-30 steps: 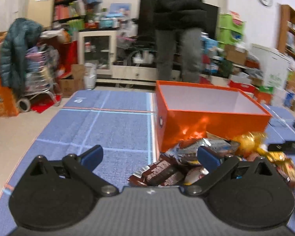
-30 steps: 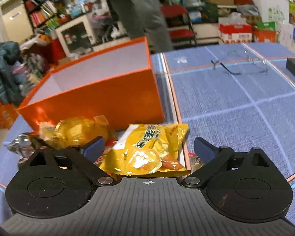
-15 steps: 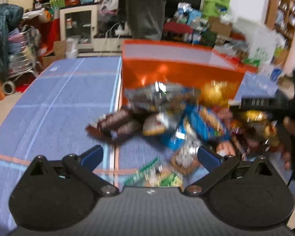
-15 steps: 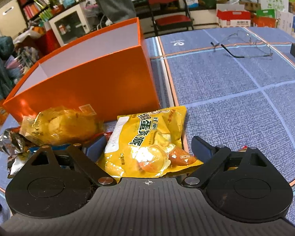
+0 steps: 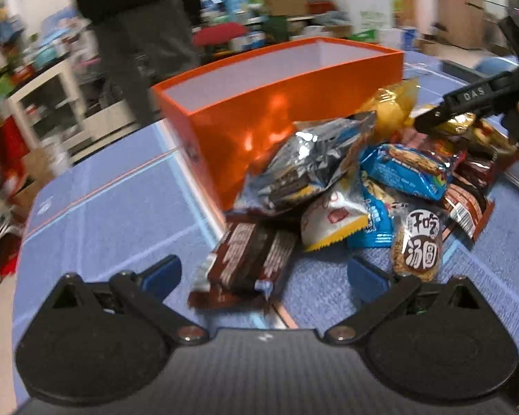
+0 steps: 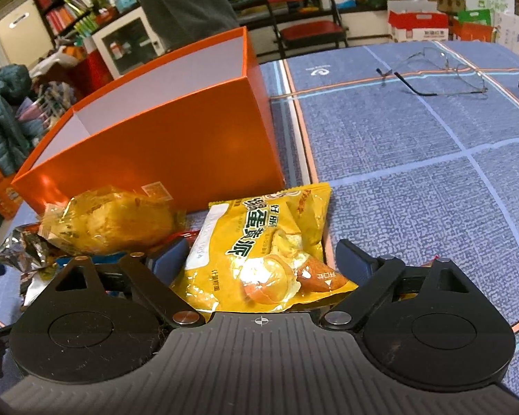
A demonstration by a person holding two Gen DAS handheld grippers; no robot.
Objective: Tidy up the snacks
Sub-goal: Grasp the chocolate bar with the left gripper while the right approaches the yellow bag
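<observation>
On the blue surface (image 6: 415, 145), both hand-held grippers, left (image 5: 263, 273) and right (image 6: 261, 254), stood spread; the right's jaws, just narrowing, straddled a yellow egg-yolk pie packet (image 6: 259, 242).

We are in a cluttered lived-in room, part home, part storeroom. We see a bookshelf (image 6: 65, 10) crammed with books, a white glass-door cabinet (image 6: 128, 45), a red chair (image 6: 304, 10), a standing air conditioner (image 6: 14, 31) and a padded coat (image 6: 1, 117) slung over a cart. Cartons (image 6: 418, 24) and bags pile along the floor. The table (image 6: 415, 159) wears a blue checked cloth, with spectacles (image 6: 436, 76) lying on it.
</observation>
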